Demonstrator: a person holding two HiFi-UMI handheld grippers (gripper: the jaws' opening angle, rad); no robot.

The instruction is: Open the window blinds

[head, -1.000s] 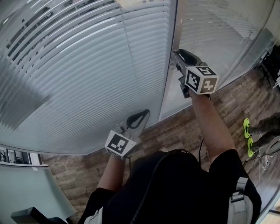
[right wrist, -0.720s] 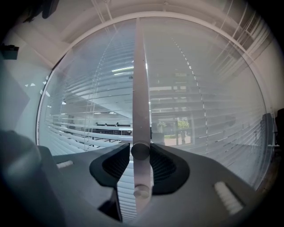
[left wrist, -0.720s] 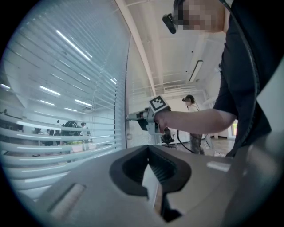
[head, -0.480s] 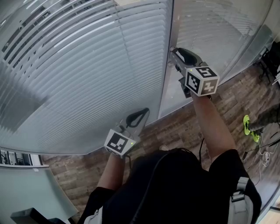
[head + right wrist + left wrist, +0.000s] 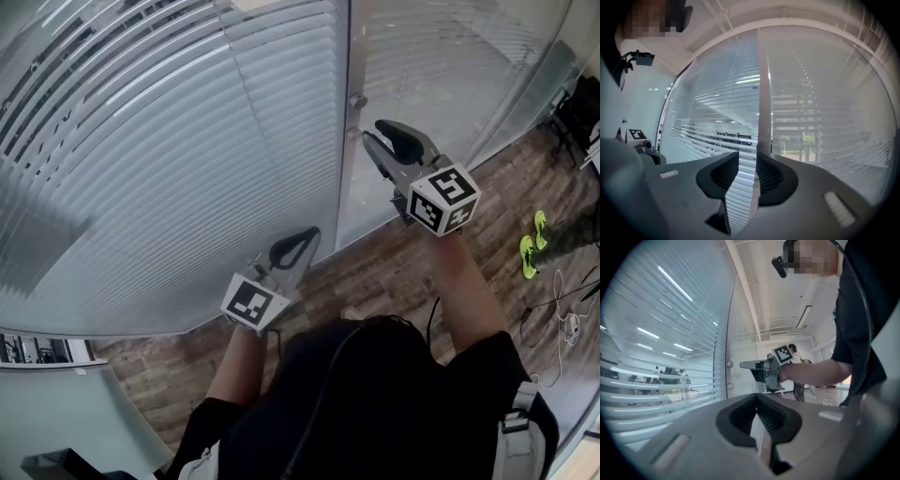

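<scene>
Slatted blinds (image 5: 169, 159) hang behind the glass, left and right of a grey upright frame post (image 5: 343, 122). Two small round knobs (image 5: 357, 100) sit on that post, also seen as knobs (image 5: 729, 364) in the left gripper view. My right gripper (image 5: 380, 133) is level, a short way right of the post and clear of the knobs. Its jaws have just been closing, but a gap remains with nothing in it; right gripper (image 5: 748, 152) faces the post (image 5: 764, 93). My left gripper (image 5: 295, 246) hangs lower, near the glass, shut and empty.
Wood-pattern floor (image 5: 403, 272) runs along the foot of the glass. A green pair of objects (image 5: 532, 244) and loose cables (image 5: 561, 314) lie on the floor at right. A dark chair (image 5: 581, 108) stands at the far right. The glass wall curves round on the left.
The right gripper has drawn back from the frame post, moving right and slightly down in the head view. The left gripper has stayed where it was.
</scene>
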